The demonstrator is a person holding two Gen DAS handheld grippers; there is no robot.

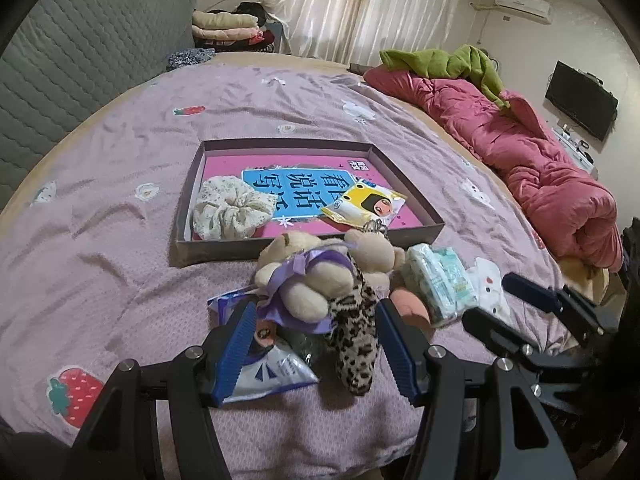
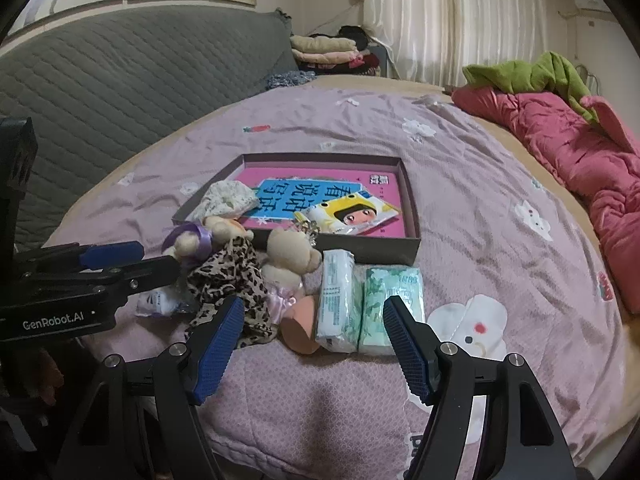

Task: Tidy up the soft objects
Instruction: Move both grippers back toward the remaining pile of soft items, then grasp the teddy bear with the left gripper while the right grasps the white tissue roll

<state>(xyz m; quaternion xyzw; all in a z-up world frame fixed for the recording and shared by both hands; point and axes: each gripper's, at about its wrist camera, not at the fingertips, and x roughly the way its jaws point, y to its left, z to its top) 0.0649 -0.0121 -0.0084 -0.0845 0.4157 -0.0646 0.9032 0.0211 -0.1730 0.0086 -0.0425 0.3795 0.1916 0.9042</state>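
A strip of bare lilac quilt point(image 2: 312, 400) is left between both wide-spread, empty grippers, left point(image 1: 316, 344) and right point(image 2: 314, 338), and the heap of teddy bears point(image 1: 304, 276), leopard-print cloth point(image 1: 354, 344) and tissue packs point(image 2: 368, 304) piled against the near wall of the shallow box point(image 1: 224, 250).

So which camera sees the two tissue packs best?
The right wrist view: both tissue packs lie side by side, unblocked, between its open fingers. The left wrist view shows them squashed at an angle, off to the right.
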